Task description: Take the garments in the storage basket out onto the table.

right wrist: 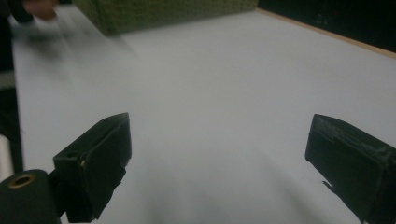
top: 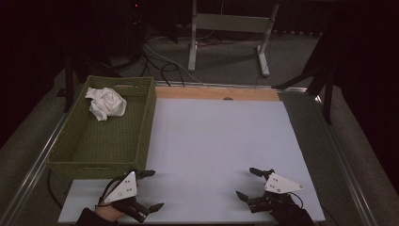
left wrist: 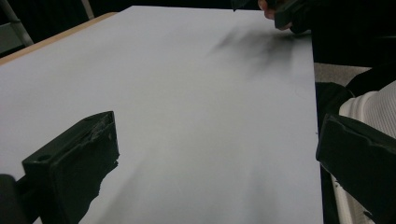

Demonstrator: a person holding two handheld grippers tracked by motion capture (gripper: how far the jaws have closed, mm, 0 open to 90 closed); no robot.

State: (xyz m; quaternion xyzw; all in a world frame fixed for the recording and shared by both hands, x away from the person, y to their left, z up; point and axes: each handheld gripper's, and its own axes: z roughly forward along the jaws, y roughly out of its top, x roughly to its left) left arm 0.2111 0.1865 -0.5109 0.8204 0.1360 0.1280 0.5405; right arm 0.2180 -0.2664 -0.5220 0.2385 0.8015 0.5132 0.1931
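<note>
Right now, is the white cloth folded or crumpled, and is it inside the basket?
Crumpled and inside: the white cloth lies bunched in the far corner of the green basket.

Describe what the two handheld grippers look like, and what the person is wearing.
Each gripper, left and right, has two blocky black jaws and a grey three-cornered plate dotted with small holes. A thin black cable loops by the left one. The sleeves look dark.

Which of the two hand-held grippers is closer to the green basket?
The left hand-held gripper. It sits just in front of the green basket at its near right corner, while the right hand-held gripper is across the white board, far from it.
</note>
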